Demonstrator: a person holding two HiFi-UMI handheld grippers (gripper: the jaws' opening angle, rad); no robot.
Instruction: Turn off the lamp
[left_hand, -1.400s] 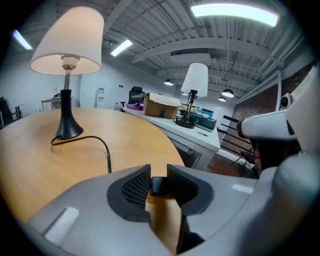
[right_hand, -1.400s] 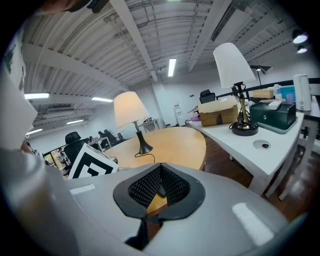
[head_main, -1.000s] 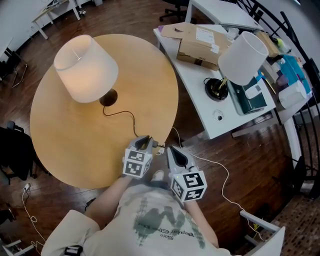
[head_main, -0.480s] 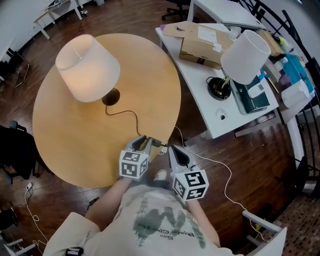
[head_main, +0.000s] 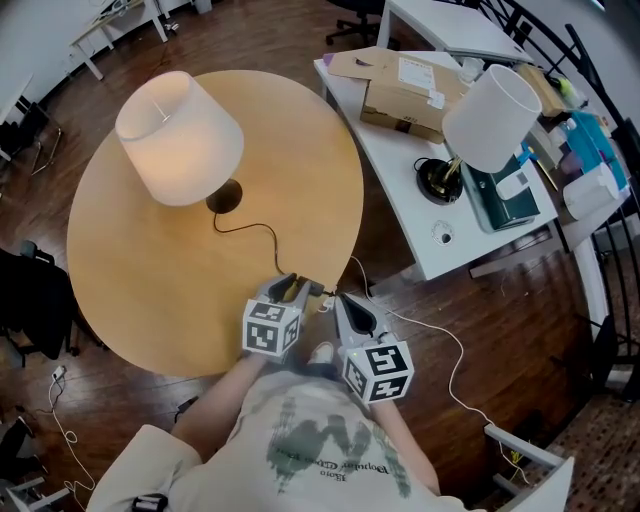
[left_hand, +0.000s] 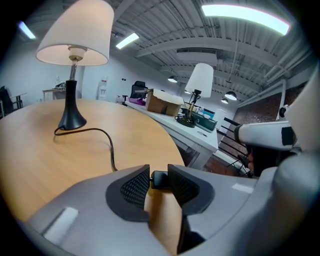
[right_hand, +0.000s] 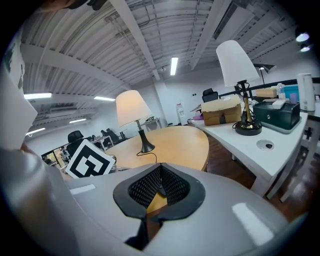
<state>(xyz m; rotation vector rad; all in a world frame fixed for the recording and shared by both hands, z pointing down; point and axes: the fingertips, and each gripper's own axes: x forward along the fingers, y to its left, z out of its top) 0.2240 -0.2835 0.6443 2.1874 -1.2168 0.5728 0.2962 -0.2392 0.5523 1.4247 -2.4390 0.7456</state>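
Note:
The lamp (head_main: 180, 135) stands lit on the round wooden table (head_main: 130, 290), its shade glowing warm; it also shows far off in the left gripper view (left_hand: 75, 30) and the right gripper view (right_hand: 134, 107). Its black cord (head_main: 255, 228) runs to a small dark inline switch (head_main: 318, 289) at the table's near edge. My left gripper (head_main: 295, 285) has its jaws opening, with the switch (left_hand: 159, 179) between the pads and a gap on one side. My right gripper (head_main: 338, 298) sits just right of it, shut on the cord, a dark bit showing between its pads (right_hand: 150, 187).
A white desk (head_main: 400, 200) stands to the right with a second, unlit lamp (head_main: 490, 115), a cardboard box (head_main: 400, 95) and a dark green box (head_main: 500, 195). Thin cables (head_main: 440, 360) trail over the wooden floor. A black chair (head_main: 25, 300) is at the left.
The left gripper's jaws have spread apart around the switch after being tighter. Both hands stay where they were, and the lamp still glows.

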